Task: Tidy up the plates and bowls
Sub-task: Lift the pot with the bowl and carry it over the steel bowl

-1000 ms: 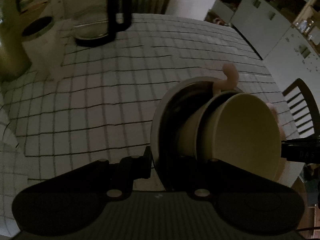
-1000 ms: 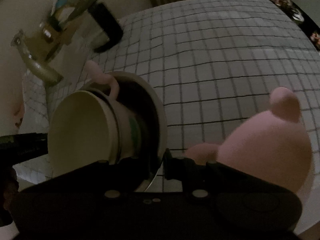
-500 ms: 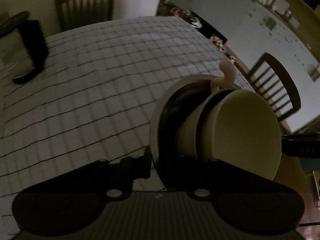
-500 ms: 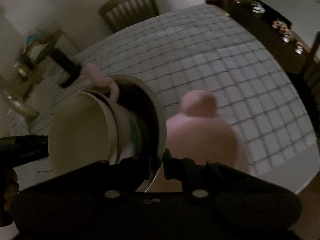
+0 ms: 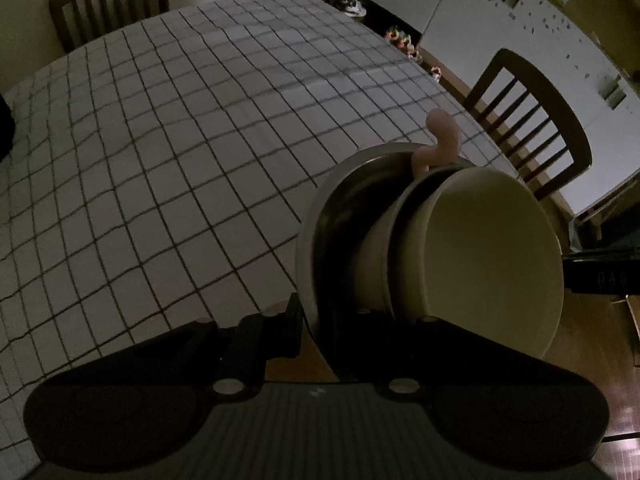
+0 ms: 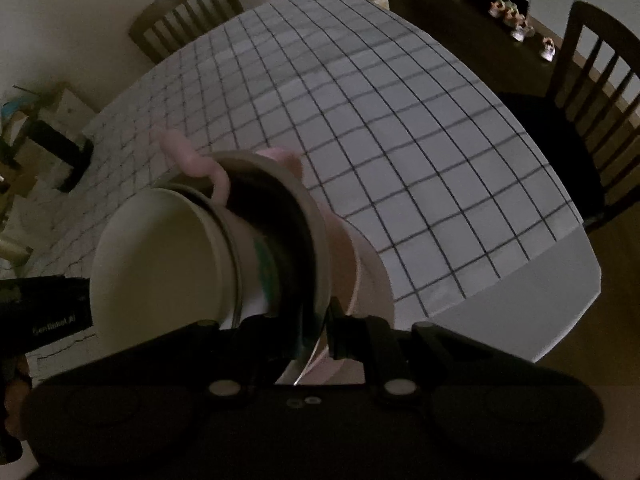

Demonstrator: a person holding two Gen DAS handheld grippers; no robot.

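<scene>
Both grippers carry one stack above the checked tablecloth (image 5: pixel 160 152). The stack is a wide steel plate (image 5: pixel 310 248) tipped on edge, with nested cream bowls (image 5: pixel 492 256) in it and a pink curled handle (image 5: pixel 440 136) sticking up from them. My left gripper (image 5: pixel 316 320) is shut on the plate's rim. From the opposite side my right gripper (image 6: pixel 320 320) is shut on the same steel plate (image 6: pixel 320 240), with the cream bowls (image 6: pixel 160 256) and pink handle (image 6: pixel 192 156) to its left. The other gripper's black body (image 5: pixel 600 276) shows past the bowls.
A pink rounded item (image 6: pixel 360 264) lies on the table mostly hidden behind the stack. Dark wooden chairs stand at the far end (image 5: pixel 108 0) and the right side (image 5: pixel 532 128). A black-handled object (image 6: pixel 60 152) sits at the table's left. White cabinets (image 5: pixel 520 40) and shoes (image 6: pixel 516 16) lie beyond.
Both grippers have swung across the table with the stack unmoved in their grip. The jug has left the left wrist view; the pink item has slid behind the plate in the right wrist view.
</scene>
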